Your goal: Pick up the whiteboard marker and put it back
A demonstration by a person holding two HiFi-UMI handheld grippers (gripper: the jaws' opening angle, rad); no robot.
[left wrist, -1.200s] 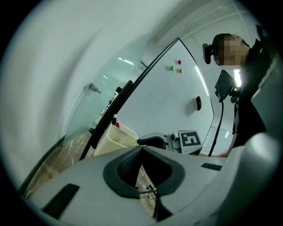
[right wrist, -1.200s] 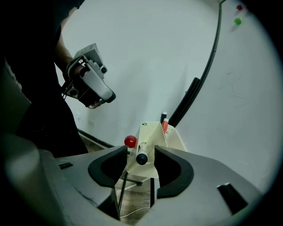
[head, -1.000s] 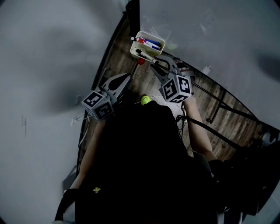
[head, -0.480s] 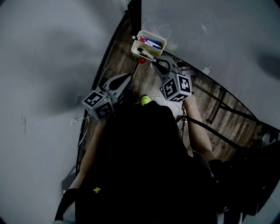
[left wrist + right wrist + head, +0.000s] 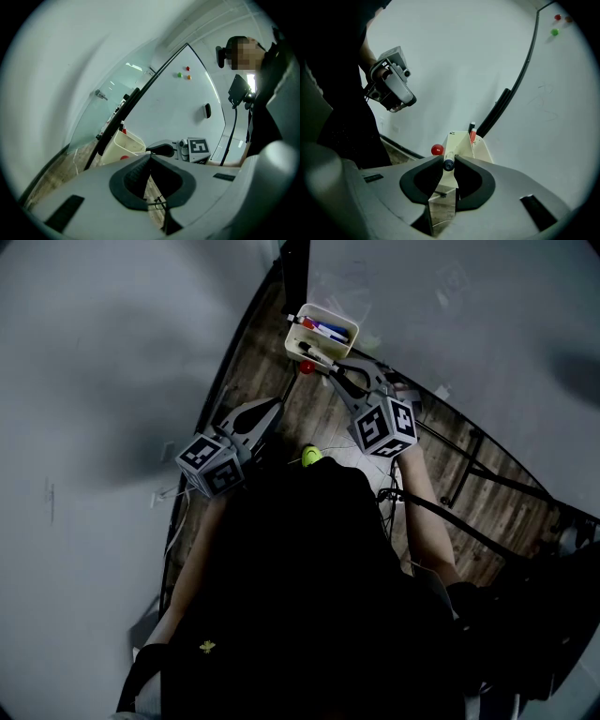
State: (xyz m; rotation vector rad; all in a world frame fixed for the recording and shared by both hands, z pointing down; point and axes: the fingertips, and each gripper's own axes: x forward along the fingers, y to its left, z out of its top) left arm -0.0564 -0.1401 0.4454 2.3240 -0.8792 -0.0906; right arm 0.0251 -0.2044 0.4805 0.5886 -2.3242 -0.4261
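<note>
Right gripper view — right hand-held gripper just closed on whiteboard marker | left hand-held gripper — jaws together, empty

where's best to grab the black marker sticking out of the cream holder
The free end of the black marker, jutting past the rim of the cream holder; the rest lies among other pens. Come from the open near side, jaws either side of the round barrel. The right gripper has just been closing its jaws onto that end.
</note>
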